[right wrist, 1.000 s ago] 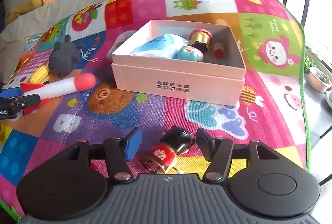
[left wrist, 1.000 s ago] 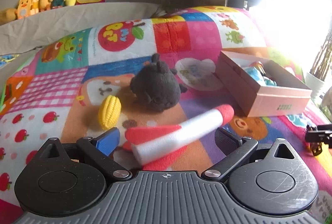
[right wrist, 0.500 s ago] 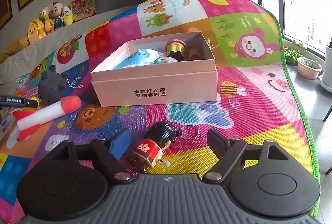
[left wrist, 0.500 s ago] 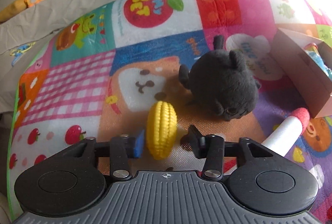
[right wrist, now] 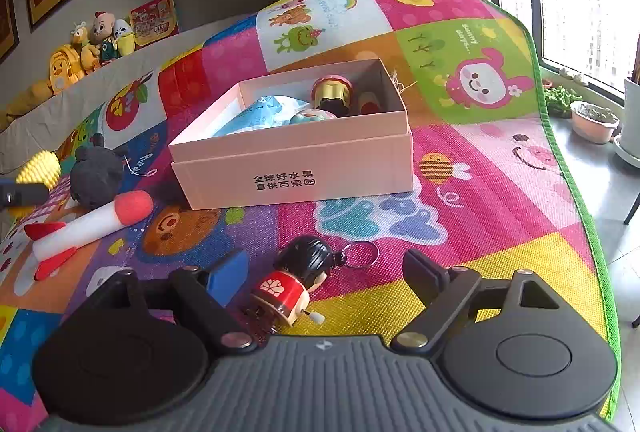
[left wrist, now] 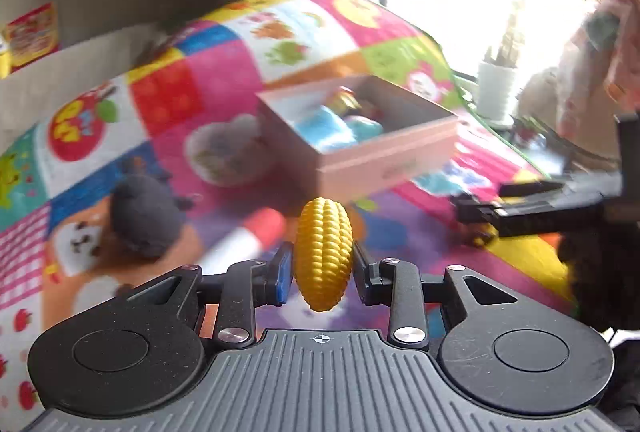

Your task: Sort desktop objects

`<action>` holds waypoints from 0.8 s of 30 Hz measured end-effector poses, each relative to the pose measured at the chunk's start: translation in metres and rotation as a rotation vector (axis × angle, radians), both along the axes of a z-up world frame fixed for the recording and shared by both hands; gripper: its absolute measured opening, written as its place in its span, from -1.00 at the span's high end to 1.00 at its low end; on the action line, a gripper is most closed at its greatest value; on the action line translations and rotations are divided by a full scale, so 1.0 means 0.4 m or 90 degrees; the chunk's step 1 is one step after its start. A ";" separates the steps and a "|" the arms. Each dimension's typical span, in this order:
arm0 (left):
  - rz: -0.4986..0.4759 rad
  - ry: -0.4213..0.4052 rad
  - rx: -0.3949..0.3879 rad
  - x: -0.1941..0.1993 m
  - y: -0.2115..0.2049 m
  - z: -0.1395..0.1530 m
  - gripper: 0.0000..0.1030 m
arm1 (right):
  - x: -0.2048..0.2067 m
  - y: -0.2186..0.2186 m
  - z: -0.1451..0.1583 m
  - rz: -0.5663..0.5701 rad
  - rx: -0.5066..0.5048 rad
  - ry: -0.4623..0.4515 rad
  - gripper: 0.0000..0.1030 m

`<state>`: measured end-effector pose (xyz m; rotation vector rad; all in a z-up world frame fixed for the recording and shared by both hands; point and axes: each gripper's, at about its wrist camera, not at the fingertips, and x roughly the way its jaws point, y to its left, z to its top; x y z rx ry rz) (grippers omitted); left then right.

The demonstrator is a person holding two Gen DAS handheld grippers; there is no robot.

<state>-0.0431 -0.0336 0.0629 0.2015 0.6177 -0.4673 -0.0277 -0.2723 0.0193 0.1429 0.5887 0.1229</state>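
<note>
My left gripper [left wrist: 320, 268] is shut on a yellow toy corn cob [left wrist: 322, 252], held upright above the mat. The cob [right wrist: 40, 165] also shows at the far left of the right wrist view. An open pink box [left wrist: 384, 159] lies ahead, with a few toys inside. My right gripper [right wrist: 326, 264] sits low on the mat, its jaws opening. A small wind-up doll [right wrist: 296, 280] with black hair and a red body lies between them, touching neither finger. The pink box [right wrist: 296, 171] is just beyond it.
A foam rocket [right wrist: 92, 224] and a dark grey plush [right wrist: 96, 175] lie on the colourful play mat [right wrist: 500, 211] left of the box. The mat's green edge drops off at the right. Plant pots [right wrist: 594, 119] stand on the floor there. Plush toys [right wrist: 80, 51] line the back ledge.
My left gripper closed on the corn cob, lifted it off the mat and swung right so the box is ahead. My right gripper's jaws spread wider around the doll.
</note>
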 end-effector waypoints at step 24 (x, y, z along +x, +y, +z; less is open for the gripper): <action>0.126 0.025 0.049 0.013 0.090 -0.085 -0.71 | 0.002 0.000 0.000 -0.006 -0.001 0.001 -0.90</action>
